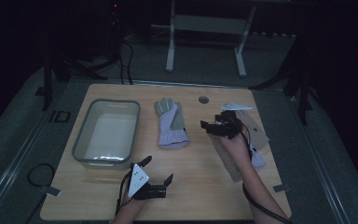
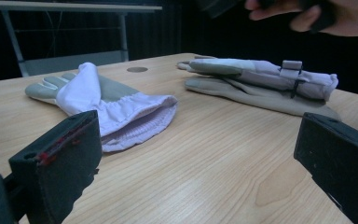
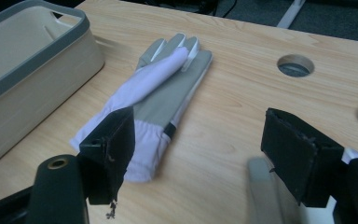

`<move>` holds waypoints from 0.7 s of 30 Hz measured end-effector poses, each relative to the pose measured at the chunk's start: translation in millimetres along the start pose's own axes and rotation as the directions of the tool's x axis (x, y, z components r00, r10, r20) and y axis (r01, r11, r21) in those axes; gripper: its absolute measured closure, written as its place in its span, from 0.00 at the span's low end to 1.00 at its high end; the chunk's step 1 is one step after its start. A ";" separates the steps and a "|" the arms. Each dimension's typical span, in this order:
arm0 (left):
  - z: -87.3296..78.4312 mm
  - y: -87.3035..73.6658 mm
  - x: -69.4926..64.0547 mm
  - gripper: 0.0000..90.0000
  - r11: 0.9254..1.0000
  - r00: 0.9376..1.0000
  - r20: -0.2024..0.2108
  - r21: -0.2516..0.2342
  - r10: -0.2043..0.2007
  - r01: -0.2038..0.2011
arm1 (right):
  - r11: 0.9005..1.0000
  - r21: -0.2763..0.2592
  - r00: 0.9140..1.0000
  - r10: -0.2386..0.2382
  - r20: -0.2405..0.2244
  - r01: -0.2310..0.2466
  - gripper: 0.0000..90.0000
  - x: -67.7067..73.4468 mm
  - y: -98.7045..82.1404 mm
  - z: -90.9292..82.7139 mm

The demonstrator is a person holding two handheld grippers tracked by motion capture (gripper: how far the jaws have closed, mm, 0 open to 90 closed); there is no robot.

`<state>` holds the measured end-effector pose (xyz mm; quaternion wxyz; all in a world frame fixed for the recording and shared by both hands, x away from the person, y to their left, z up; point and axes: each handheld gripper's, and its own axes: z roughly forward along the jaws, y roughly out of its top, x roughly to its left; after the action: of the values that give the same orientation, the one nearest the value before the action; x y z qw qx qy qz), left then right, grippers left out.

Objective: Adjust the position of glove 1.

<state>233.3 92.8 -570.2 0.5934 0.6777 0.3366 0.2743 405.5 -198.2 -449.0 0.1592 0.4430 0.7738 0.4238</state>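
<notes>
High view: right tool [image 1: 209, 126] open beside glove [image 1: 170, 124]; nothing held.

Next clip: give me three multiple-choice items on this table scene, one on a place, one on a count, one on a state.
1. Where is the tub?
A. On the table's left side
B. On its right side
C. On the floor

2. How many gloves lie by themselves in the table's middle?
A. None
B. One
C. Three

3. How do the right gripper's jaws stand?
A. Clamped on a glove
B. Apart, nothing between them
C. Shut tight

Key: 1 A, the high view shows it left of the lone glove. 2 B, one lies there; others sit stacked at right. 3 B, bare table shows between them.
</notes>
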 end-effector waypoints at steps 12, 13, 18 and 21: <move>-0.3 -0.1 0.8 0.01 1.000 1.000 0.005 -0.002 -0.009 0.009 | 0.996 0.088 0.998 -0.021 -0.053 0.025 0.43 30.7 8.7 69.2; -0.4 -0.2 0.7 0.01 1.000 1.000 0.006 -0.004 -0.010 0.010 | 0.995 0.095 0.998 -0.023 -0.053 0.028 0.44 32.4 8.8 73.2; -0.4 -0.2 0.4 0.01 1.000 1.000 0.010 -0.003 -0.009 0.009 | 0.988 0.149 0.998 -0.033 -0.061 0.042 0.46 40.3 8.5 96.6; -0.3 -0.1 0.8 0.01 1.000 1.000 0.010 -0.003 -0.013 0.014 | 0.984 0.172 0.997 -0.023 -0.078 0.036 0.47 42.2 8.6 109.6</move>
<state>233.5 93.7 -570.3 0.5981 0.6759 0.3376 0.2673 454.9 -105.0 -501.4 0.0971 0.4274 0.8197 0.3689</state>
